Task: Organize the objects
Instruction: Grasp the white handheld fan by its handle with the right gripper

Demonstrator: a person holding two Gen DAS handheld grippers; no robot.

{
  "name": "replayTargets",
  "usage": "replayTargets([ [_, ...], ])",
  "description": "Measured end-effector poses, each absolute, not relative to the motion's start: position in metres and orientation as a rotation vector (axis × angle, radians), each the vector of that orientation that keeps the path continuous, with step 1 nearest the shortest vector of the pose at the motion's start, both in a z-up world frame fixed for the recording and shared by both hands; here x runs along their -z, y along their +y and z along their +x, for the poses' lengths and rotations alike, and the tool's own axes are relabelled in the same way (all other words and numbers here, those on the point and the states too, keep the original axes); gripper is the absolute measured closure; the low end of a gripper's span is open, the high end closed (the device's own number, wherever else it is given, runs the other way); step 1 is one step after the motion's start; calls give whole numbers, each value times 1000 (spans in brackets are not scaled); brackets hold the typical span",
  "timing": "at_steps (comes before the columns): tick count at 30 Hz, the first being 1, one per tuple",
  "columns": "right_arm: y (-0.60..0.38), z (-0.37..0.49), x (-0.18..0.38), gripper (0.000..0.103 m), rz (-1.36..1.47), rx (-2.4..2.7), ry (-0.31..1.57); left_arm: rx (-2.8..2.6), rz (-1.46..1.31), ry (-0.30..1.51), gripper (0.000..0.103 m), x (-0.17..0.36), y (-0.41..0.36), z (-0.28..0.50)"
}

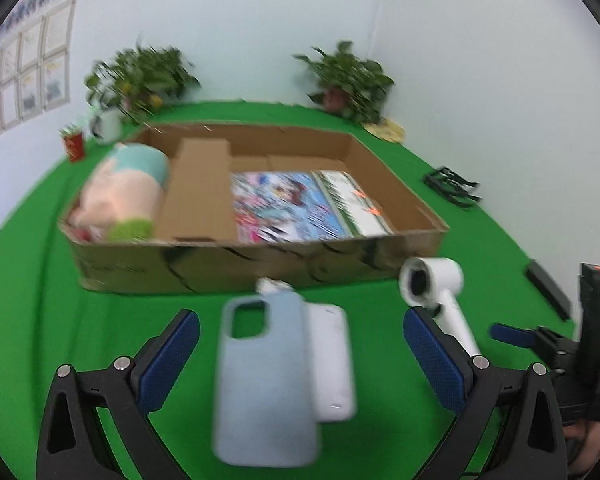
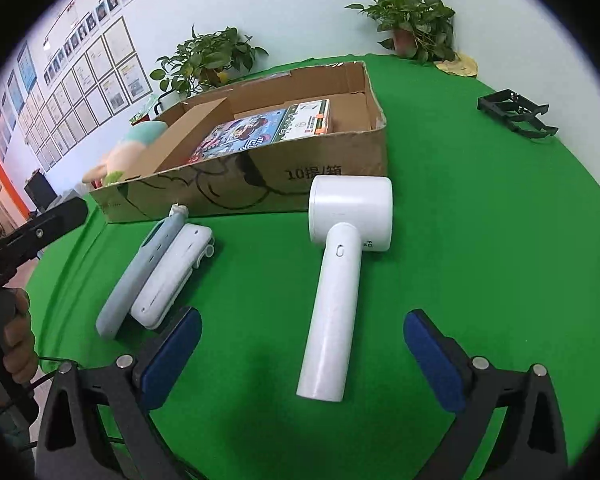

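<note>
A pale blue phone case (image 1: 266,380) lies on the green table, overlapping a white case (image 1: 332,360) to its right; both also show in the right wrist view, the blue case (image 2: 136,276) and the white case (image 2: 172,276). My left gripper (image 1: 300,360) is open, its fingers either side of the blue case. A white hair dryer (image 2: 340,272) lies in front of the cardboard box (image 2: 260,184); it also shows in the left wrist view (image 1: 436,292). My right gripper (image 2: 300,360) is open, fingers either side of the dryer's handle end.
The box (image 1: 260,268) holds a plush toy (image 1: 120,192), a cardboard divider (image 1: 198,192) and picture books (image 1: 296,204). A black rack (image 2: 516,114) and two potted plants (image 2: 416,24) stand at the back. A black object (image 1: 548,288) lies on the right.
</note>
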State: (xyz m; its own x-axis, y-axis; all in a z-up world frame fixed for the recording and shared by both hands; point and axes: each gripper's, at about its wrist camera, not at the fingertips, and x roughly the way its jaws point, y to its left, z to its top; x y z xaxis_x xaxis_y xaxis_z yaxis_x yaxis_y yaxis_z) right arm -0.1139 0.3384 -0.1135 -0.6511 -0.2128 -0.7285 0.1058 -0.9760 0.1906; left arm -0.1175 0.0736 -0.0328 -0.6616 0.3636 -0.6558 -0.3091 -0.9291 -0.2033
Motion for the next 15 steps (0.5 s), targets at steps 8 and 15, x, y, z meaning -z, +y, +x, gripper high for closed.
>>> replayTargets([
  [8,332,-118,133,51,1328,2668,-131,-2267,-1158,-196,0,46,122,-136],
  [15,336,-111,137,73,1344,2674,-112,-2120,-1255,-303,1,62,142,-152],
])
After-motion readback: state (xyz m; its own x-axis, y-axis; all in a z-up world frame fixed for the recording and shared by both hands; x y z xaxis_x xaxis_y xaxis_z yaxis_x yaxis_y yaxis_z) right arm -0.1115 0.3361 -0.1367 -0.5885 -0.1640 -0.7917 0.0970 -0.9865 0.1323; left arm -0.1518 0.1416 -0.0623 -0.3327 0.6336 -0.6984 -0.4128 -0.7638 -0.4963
